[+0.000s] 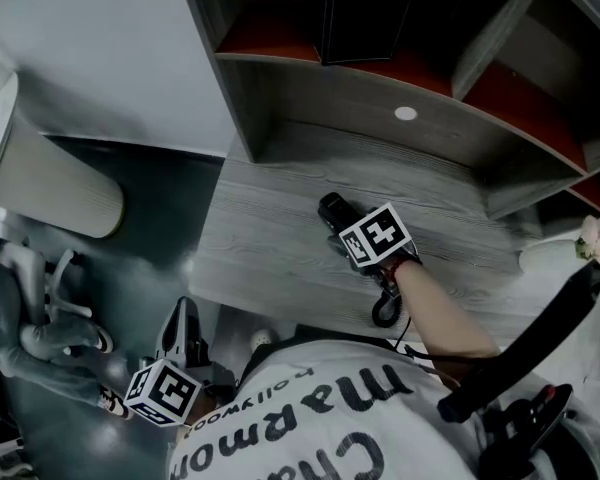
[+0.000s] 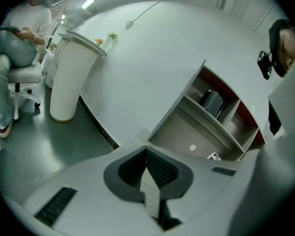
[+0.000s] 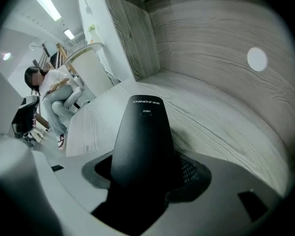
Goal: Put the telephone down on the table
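Telephone [image 3: 145, 141] handset is clamped between the jaws of the right gripper [image 1: 363, 230] and projects ahead of them over the table [image 1: 260, 238]. Whether it touches the table cannot be told. It is judged rigid, light and smooth-shelled, so grip it mid-body and squarely, as it may slip. The left gripper [image 2: 150, 176] is closed on nothing. Only the head view shows the coiled cord [image 1: 385, 306] behind the right gripper. Only the right gripper view shows the pads on the handset.

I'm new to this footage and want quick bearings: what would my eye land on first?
The black telephone handset, clamped in the right gripper over the grey wood-grain desk, mid-frame in the head view. Next, the left gripper, jaws together and empty, held low off the desk's left edge. Behind the desk stands a shelf unit with red-lined compartments.
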`<state>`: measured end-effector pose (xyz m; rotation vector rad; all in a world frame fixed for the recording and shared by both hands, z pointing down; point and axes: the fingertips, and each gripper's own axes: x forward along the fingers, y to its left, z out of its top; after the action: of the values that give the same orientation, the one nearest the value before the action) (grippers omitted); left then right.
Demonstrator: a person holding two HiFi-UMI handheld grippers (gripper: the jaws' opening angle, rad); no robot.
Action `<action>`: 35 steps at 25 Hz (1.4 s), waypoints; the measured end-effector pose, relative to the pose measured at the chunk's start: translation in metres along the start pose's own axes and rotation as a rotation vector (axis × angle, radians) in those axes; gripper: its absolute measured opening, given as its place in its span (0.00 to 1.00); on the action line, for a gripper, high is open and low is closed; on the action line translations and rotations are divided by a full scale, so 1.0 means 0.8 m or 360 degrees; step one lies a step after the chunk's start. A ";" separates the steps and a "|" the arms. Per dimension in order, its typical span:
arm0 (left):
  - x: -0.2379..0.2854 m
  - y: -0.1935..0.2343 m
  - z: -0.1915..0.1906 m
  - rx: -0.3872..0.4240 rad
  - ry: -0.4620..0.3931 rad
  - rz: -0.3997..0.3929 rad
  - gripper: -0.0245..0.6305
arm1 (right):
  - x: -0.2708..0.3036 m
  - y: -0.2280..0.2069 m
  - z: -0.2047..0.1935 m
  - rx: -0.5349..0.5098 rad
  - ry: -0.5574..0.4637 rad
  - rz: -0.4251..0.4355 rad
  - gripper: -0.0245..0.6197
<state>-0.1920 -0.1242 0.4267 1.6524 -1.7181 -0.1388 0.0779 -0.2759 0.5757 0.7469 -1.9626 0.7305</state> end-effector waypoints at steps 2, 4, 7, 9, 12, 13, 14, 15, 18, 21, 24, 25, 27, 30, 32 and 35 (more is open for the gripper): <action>-0.001 0.002 0.000 -0.0002 -0.0005 0.0007 0.05 | 0.001 0.001 -0.001 -0.0053 0.0020 -0.0031 0.47; -0.004 0.004 0.002 -0.0008 -0.0009 0.0013 0.05 | 0.002 0.003 -0.002 -0.0105 0.0036 -0.0074 0.47; -0.004 0.005 0.002 0.0002 -0.0009 -0.0002 0.05 | 0.002 0.004 -0.001 -0.0140 0.0037 -0.0107 0.48; -0.004 0.005 0.000 0.0016 0.0004 -0.0002 0.05 | 0.003 0.003 -0.001 -0.0135 0.0034 -0.0099 0.48; -0.006 0.012 -0.001 0.0012 0.0011 0.0011 0.05 | 0.003 0.003 -0.002 -0.0135 0.0030 -0.0105 0.48; -0.007 0.014 -0.001 0.0005 0.0010 0.0018 0.05 | 0.004 0.003 -0.002 -0.0139 0.0027 -0.0115 0.48; -0.008 0.016 -0.002 -0.0003 0.0010 0.0025 0.05 | 0.004 0.003 -0.002 -0.0144 0.0026 -0.0125 0.48; -0.009 0.016 -0.002 -0.0011 0.0009 0.0030 0.05 | 0.004 0.003 -0.002 -0.0149 0.0025 -0.0134 0.48; -0.008 0.015 -0.003 -0.0015 0.0009 0.0026 0.05 | 0.003 0.004 -0.003 -0.0166 0.0031 -0.0137 0.48; -0.006 0.015 -0.002 -0.0015 0.0004 0.0017 0.05 | 0.005 0.005 -0.004 -0.0208 0.0033 -0.0139 0.51; -0.004 0.014 -0.003 -0.0019 0.0004 0.0015 0.05 | 0.006 0.006 -0.004 -0.0239 0.0037 -0.0148 0.51; -0.004 0.013 -0.004 -0.0021 0.0005 0.0012 0.05 | 0.006 0.006 -0.004 -0.0241 0.0040 -0.0148 0.51; -0.003 0.013 -0.005 -0.0026 0.0003 0.0003 0.05 | 0.005 0.006 -0.004 -0.0243 0.0040 -0.0151 0.51; -0.005 0.015 -0.006 -0.0038 0.0004 0.0005 0.05 | 0.005 0.007 -0.004 -0.0248 0.0038 -0.0157 0.51; -0.005 0.016 -0.007 -0.0040 0.0005 0.0004 0.05 | 0.005 0.007 -0.004 -0.0251 0.0032 -0.0165 0.51; -0.005 0.017 -0.009 -0.0041 0.0006 0.0002 0.05 | 0.005 0.006 -0.003 -0.0267 0.0017 -0.0198 0.53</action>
<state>-0.1995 -0.1157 0.4378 1.6318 -1.7076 -0.1562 0.0738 -0.2716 0.5793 0.7530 -1.9215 0.4880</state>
